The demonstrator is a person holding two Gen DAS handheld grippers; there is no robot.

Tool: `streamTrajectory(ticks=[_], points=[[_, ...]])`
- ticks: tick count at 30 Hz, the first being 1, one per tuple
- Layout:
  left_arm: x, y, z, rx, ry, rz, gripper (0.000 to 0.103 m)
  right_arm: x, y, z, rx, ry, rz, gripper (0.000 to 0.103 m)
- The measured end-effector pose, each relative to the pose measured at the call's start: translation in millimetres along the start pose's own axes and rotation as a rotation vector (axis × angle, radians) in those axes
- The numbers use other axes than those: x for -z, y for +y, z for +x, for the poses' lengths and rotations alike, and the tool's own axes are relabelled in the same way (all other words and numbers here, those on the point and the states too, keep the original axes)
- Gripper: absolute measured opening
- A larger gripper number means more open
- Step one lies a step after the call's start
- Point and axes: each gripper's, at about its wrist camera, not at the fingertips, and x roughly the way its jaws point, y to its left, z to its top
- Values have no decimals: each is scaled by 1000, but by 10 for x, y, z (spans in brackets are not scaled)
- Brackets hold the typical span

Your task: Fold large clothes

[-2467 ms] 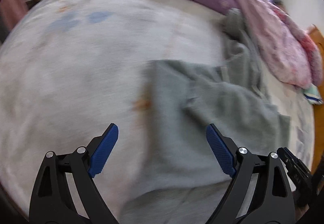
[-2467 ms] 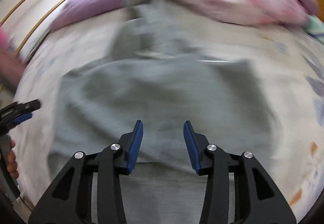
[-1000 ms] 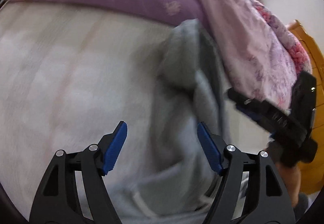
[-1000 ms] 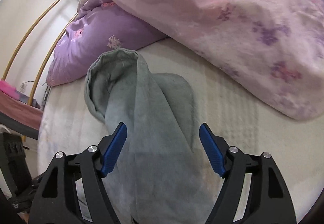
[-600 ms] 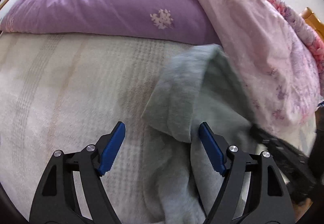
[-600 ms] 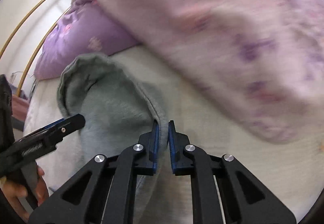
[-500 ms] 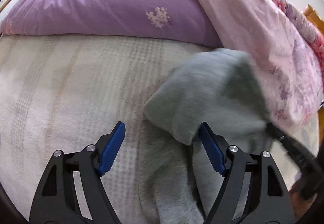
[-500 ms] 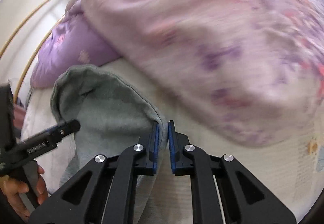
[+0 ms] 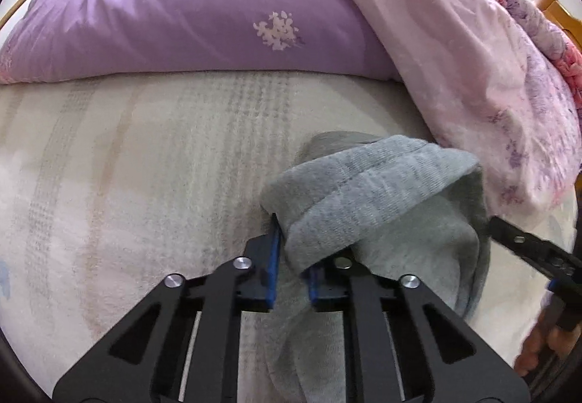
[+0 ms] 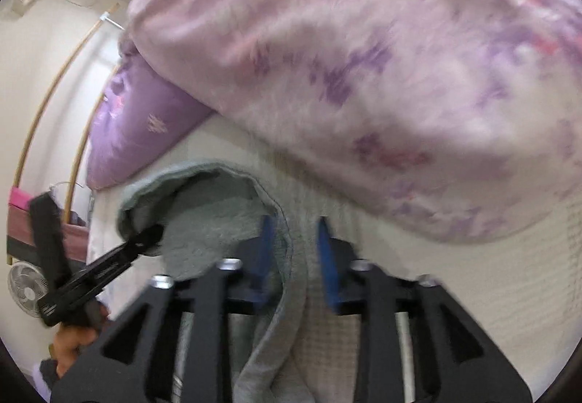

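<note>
A grey sweatshirt hood [image 9: 371, 192] lies on the cream bed sheet [image 9: 127, 166], its opening facing up in the right wrist view [image 10: 214, 210]. My left gripper [image 9: 291, 257] is shut on the hood's left rim; it shows as a black tool at the hood's left edge in the right wrist view [image 10: 145, 235]. My right gripper [image 10: 293, 250] stands part open with the hood's right rim seam between its blue pads [image 10: 325, 257], not pinched. It shows at the far right in the left wrist view [image 9: 509, 239].
A purple pillow [image 9: 189, 10] lies across the head of the bed. A pink flowered quilt [image 10: 382, 75] is heaped on the right, right by the hood. A fan [image 10: 27, 288] and a pink-topped stand [image 10: 20, 206] are beyond the bed's left side.
My left gripper has closed on the hood's left rim. My right gripper, shut on the right rim half a second ago, has opened. The hood mouth is spread wider.
</note>
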Motion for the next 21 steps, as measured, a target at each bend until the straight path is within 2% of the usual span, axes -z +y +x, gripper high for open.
streamTrajectory(ticks=[2, 3, 4, 5, 10, 12, 13, 16, 18, 21], points=[[1, 38, -55, 15, -7, 6, 8, 24, 48, 135, -5, 37, 3, 44], [23, 48, -94, 16, -14, 13, 8, 42, 52, 146, -10, 41, -11, 26], [35, 74, -153, 17, -24, 23, 8, 65, 111, 148, -4, 29, -50, 12], [45, 107, -220, 19, -26, 33, 8, 79, 136, 118, 29, 14, -72, 7], [174, 308, -787, 7, -97, 94, 7, 222, 218, -452, 23, -126, -120, 6], [308, 383, -1104, 41, -119, 100, 7, 316, 233, -700, -19, -156, -128, 6], [416, 401, -1290, 53, -138, 116, 7, 397, 291, -852, -48, -174, -148, 6], [739, 324, -1720, 61, -182, 186, 7, 717, 532, -1224, -29, -200, -245, 6], [1031, 290, -1979, 74, -199, 206, 7, 1005, 610, -1522, -50, -217, -261, 6], [1516, 318, -2268, 107, -189, 203, 7, 1387, 753, -1734, -76, -208, -254, 6]])
